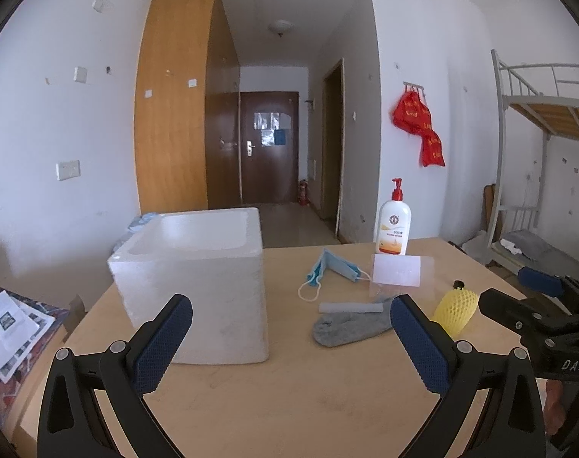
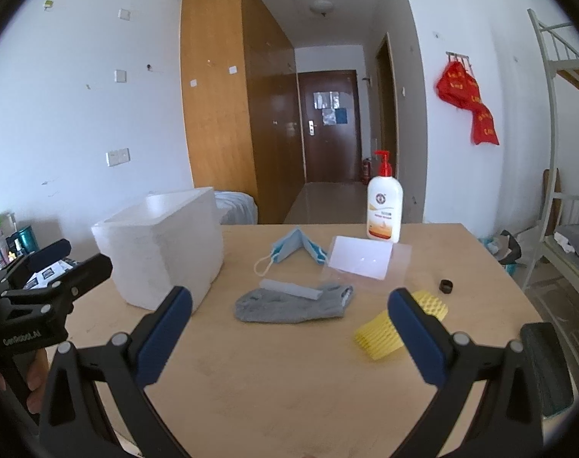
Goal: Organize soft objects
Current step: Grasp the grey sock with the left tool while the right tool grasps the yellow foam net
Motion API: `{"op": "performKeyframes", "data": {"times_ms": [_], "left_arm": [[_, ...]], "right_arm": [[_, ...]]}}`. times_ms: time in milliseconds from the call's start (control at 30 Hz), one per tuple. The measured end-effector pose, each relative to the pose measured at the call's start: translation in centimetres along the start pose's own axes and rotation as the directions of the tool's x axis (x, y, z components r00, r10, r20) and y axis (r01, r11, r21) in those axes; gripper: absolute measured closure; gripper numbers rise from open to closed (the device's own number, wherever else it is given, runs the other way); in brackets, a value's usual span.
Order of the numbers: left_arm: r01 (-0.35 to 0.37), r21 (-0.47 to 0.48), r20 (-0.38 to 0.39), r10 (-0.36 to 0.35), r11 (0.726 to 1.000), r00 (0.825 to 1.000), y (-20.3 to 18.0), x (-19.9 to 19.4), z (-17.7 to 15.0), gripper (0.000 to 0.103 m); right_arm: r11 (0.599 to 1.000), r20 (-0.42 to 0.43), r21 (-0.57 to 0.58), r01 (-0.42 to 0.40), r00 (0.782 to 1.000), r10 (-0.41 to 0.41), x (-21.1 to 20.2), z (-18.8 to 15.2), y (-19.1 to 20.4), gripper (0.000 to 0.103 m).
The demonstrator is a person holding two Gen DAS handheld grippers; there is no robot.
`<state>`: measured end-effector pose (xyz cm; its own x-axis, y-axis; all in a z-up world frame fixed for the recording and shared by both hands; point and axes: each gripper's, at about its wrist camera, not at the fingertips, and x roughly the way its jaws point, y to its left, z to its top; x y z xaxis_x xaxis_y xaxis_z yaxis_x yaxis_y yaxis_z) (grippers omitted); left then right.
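A white foam box (image 1: 197, 278) stands open on the wooden table (image 1: 289, 400), also in the right wrist view (image 2: 163, 252). A grey sock (image 1: 346, 326) (image 2: 289, 305) lies mid-table with a white foam strip (image 1: 350, 308) (image 2: 289, 289) on it. A blue face mask (image 1: 333, 271) (image 2: 295, 250) lies behind. A yellow foam net (image 1: 455, 311) (image 2: 384, 334) lies to the right. My left gripper (image 1: 289, 339) is open and empty above the table's front. My right gripper (image 2: 289, 332) is open and empty, near the sock and net.
A lotion pump bottle (image 1: 393, 225) (image 2: 384, 206) stands at the table's back, with a clear plastic bag holding a white card (image 1: 398, 273) (image 2: 362, 257) in front of it. A small black cap (image 2: 445, 286) lies right. Papers (image 1: 7, 328) lie left of the table.
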<state>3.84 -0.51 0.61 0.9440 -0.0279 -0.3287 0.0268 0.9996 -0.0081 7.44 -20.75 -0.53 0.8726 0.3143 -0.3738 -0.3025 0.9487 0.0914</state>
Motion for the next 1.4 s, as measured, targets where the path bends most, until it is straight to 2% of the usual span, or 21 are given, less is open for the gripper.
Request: {"op": "performKeyframes", "data": {"times_ms": [433,667,833,1000,1133,1400], "left_arm": [[0.095,0.046,-0.094,-0.090,0.994,0.991,-2.4,5.1,1.6,0.000],[0.180,0.082,-0.169,-0.164,0.980,0.972,-4.7,8.4,1.9,0.000],[0.228,0.088,-0.262,-0.198,0.970,0.944,-5.7,12.1,1.6,0.000],[0.216,0.070,-0.380,-0.174,0.974,0.908,-6.1,16.4,0.8,0.000],[0.212,0.046,-0.437,-0.171,0.976,0.883,-6.1,18.8,0.3,0.000],[0.275,0.015,-0.526,-0.226,0.961,0.820,-6.2,22.7,-1.4,0.000]], "right_arm": [[0.998,-0.065,0.047,0.044,0.997,-0.041,3.0,0.8,-2.6,0.000],[0.992,-0.105,0.081,0.095,0.991,-0.086,4.2,0.5,-5.0,0.000],[0.984,-0.171,0.105,0.143,0.977,-0.123,6.0,0.1,-6.6,0.000],[0.975,-0.254,0.121,0.185,0.955,-0.150,8.3,-0.3,-8.4,0.000],[0.972,-0.323,0.122,0.200,0.934,-0.152,10.0,-1.1,-9.7,0.000],[0.966,-0.392,0.133,0.221,0.907,-0.153,11.8,-1.9,-11.2,0.000]]}}
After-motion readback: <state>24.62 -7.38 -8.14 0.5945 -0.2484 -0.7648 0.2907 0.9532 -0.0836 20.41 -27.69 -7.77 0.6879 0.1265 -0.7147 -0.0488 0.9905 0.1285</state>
